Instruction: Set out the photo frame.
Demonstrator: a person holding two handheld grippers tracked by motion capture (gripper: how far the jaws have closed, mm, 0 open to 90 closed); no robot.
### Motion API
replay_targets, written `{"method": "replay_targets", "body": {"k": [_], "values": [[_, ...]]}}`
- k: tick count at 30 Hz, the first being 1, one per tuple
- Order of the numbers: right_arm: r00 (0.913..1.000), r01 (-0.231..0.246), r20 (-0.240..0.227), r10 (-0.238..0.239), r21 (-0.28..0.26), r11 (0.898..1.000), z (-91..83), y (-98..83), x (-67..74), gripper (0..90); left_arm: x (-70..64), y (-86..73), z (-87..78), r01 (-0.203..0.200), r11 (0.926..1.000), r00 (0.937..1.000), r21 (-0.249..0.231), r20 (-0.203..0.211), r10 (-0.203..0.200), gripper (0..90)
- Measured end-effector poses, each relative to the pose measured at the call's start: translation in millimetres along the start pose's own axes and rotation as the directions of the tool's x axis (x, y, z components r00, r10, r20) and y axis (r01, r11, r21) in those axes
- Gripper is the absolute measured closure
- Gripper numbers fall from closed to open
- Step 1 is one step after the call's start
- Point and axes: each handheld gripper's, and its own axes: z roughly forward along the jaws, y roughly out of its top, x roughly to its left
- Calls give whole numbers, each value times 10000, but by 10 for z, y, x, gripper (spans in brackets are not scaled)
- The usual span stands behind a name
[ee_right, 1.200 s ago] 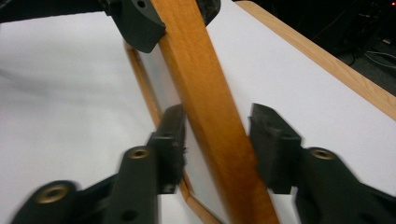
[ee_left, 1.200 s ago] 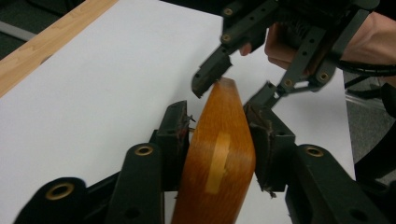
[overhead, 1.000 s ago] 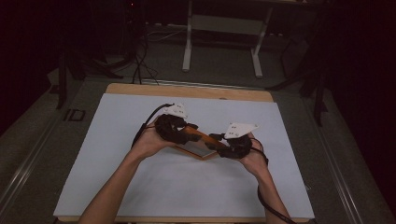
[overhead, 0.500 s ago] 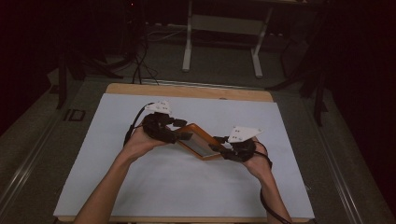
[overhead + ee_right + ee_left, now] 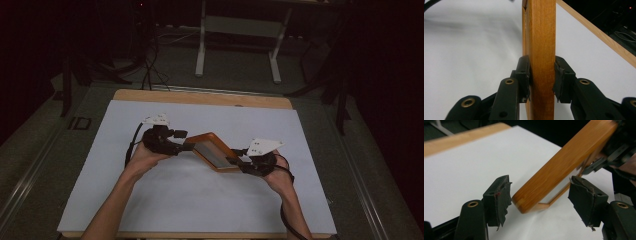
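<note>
An orange-brown wooden frame (image 5: 215,150) with a grey panel hangs tilted over the white sheet between my two grippers. My left gripper (image 5: 184,145) is at its left end. In the left gripper view the frame's corner (image 5: 529,202) lies between the jaws, whose pads (image 5: 500,195) stand clear of it on both sides; these jaws have just been opening, so the left gripper (image 5: 541,195) is open. My right gripper (image 5: 241,163) holds the frame's right end. Its jaws have just been closing and now press both faces of the wooden edge (image 5: 541,37), so the right gripper (image 5: 541,76) is shut on it.
A white sheet (image 5: 165,200) covers most of the wooden table, whose bare far edge (image 5: 200,96) shows beyond it. A metal stand (image 5: 235,30) and cables (image 5: 150,65) are on the dark floor behind the table.
My left hand has moved left and down, away from the right hand. Its jaws have let go of the frame's end. The right gripper has stayed put with the frame in it.
</note>
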Motion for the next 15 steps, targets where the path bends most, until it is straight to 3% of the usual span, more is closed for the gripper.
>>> {"method": "replay_targets", "body": {"k": [4, 8, 15], "values": [[9997, 197, -149, -196, 91, 9998, -13, 1, 6, 688, 57, -123, 196, 63, 9995, 9988, 315, 487, -78, 342], [9991, 346, -266, -341, 187, 9992, -32, -6, 9, 688, 59, -158, 266, -95, 9995, 9973, 306, 734, 72, 395], [9995, 145, -288, -131, 514, 9986, -86, -58, -49, 667, -28, -159, 249, -921, 9956, 9914, 145, 944, 904, 557]]}}
